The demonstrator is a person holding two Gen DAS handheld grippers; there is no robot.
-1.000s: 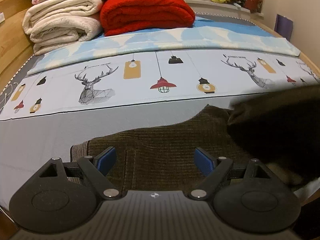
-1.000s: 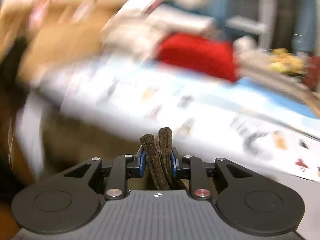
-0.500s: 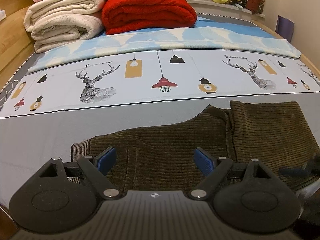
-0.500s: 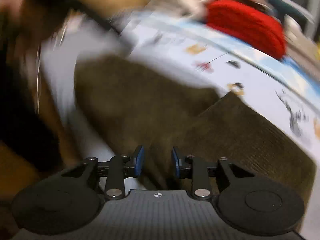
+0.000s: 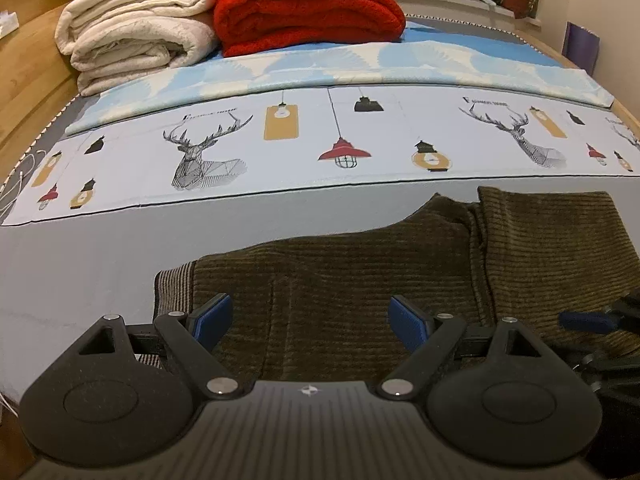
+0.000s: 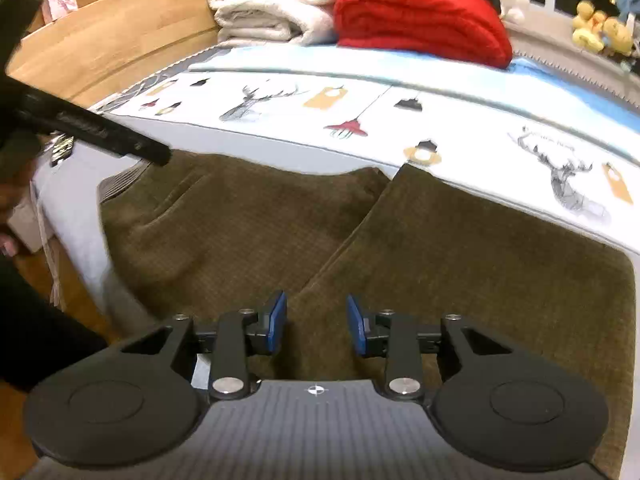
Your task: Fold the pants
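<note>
Released since a second ago, the soft, limp olive-brown corduroy pants [image 6: 280, 232] lie half-folded on the bed [image 5: 100, 264], right hand-held gripper [image 6: 316, 322] now parted and empty, left hand-held gripper [image 5: 310, 322] wide; best pinched at the striped waistband [image 5: 174, 292]

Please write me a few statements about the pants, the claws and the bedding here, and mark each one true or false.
1. The left claw is open and holds nothing. True.
2. The right claw is shut on the brown corduroy pants. False: its jaws stand apart, over the fabric.
3. The pants lie on the bed with one section folded over the rest. True.
4. The red blanket lies on top of the pants. False: it sits at the far end of the bed, beside the cream blankets.
</note>
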